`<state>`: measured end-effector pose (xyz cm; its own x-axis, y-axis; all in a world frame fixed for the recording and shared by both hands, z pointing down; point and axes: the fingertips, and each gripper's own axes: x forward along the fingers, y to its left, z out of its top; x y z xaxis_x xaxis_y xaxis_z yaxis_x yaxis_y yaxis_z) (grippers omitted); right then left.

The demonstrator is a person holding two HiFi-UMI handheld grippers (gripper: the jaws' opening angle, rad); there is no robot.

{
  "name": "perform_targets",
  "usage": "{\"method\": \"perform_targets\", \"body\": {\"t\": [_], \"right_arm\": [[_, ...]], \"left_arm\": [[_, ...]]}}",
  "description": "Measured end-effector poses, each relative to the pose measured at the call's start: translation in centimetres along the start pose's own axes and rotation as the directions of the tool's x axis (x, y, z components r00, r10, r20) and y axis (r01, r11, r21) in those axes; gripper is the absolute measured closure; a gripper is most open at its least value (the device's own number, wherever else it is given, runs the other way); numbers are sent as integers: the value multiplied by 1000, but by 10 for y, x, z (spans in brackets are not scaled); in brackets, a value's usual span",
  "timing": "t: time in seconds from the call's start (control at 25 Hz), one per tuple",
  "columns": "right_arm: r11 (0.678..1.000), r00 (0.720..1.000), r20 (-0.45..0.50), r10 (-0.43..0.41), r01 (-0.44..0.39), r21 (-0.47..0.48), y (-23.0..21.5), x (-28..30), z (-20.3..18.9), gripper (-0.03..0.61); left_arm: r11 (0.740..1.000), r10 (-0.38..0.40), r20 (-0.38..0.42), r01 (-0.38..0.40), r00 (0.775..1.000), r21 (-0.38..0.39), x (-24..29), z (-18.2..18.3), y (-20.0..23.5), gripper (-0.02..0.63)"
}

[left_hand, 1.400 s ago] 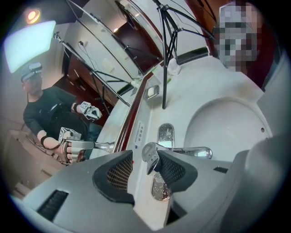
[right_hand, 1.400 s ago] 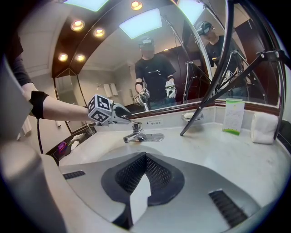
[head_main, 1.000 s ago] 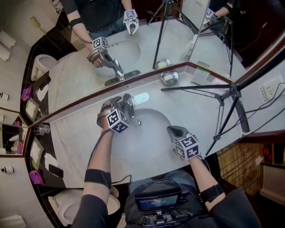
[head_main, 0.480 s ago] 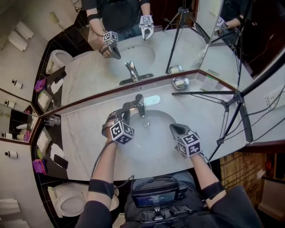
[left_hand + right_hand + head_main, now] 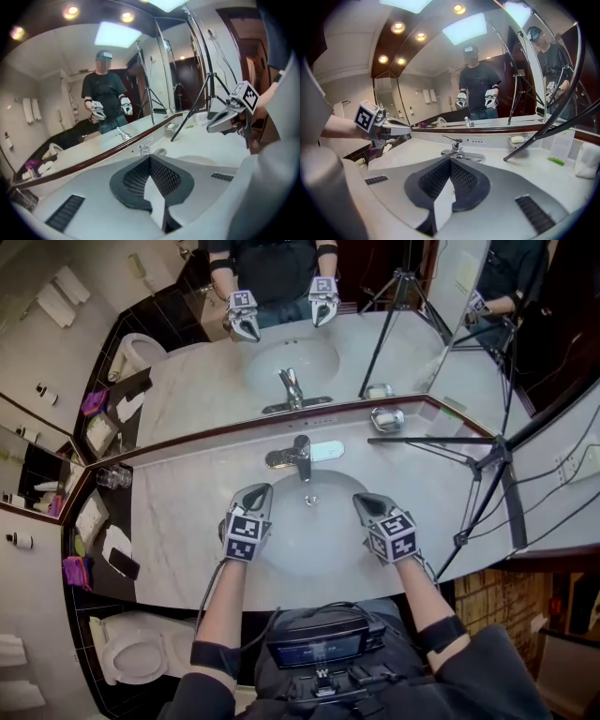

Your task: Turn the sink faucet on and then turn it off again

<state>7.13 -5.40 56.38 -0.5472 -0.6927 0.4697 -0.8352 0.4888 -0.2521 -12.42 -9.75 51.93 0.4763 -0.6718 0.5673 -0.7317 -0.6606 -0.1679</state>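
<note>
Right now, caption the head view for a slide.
Left gripper and right gripper, shut, empty, hover over the sink, clear of the faucet.

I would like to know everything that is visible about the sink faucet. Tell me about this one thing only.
The faucet looks like shiny chrome metal. It has a long flat base plate on the pale marble counter behind the basin, a short spout facing the basin, and one lever handle on top. No water stream shows under the spout. Nothing touches it: the left gripper and right gripper are apart from it, both shut.

Chrome single-lever faucet, upright behind the basin, apparently off
</note>
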Motion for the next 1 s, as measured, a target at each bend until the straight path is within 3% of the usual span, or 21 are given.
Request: {"method": "perform_targets", "body": {"t": [0.16,0.28,0.36,0.52,0.76,1.0], "right_arm": [[1000,1000,-4,-5,4,-24,5,-1,1,559],[999,1000,-8,-13,13,-41,8,-3,3,558],[999,1000,-8,-16,16,-46,8,-5,3,558],[998,1000,-10,-22,21,-54,7,-7,2,558],[996,999,-21,-27,25,-90,11,-2,1,558],[972,997,-34,-63,54,-229,15,11,13,555]], "left_arm": [[988,5,37,1,999,-152,-18,-17,-5,609],[954,19,72,4,997,-301,-28,-33,-3,609],[933,21,78,8,997,-360,-34,-41,-5,611],[920,39,69,-9,997,-392,-40,-53,-5,611],[920,62,68,-30,996,-391,-46,-57,0,611],[917,71,65,-39,995,-396,-45,-61,3,611]]}}
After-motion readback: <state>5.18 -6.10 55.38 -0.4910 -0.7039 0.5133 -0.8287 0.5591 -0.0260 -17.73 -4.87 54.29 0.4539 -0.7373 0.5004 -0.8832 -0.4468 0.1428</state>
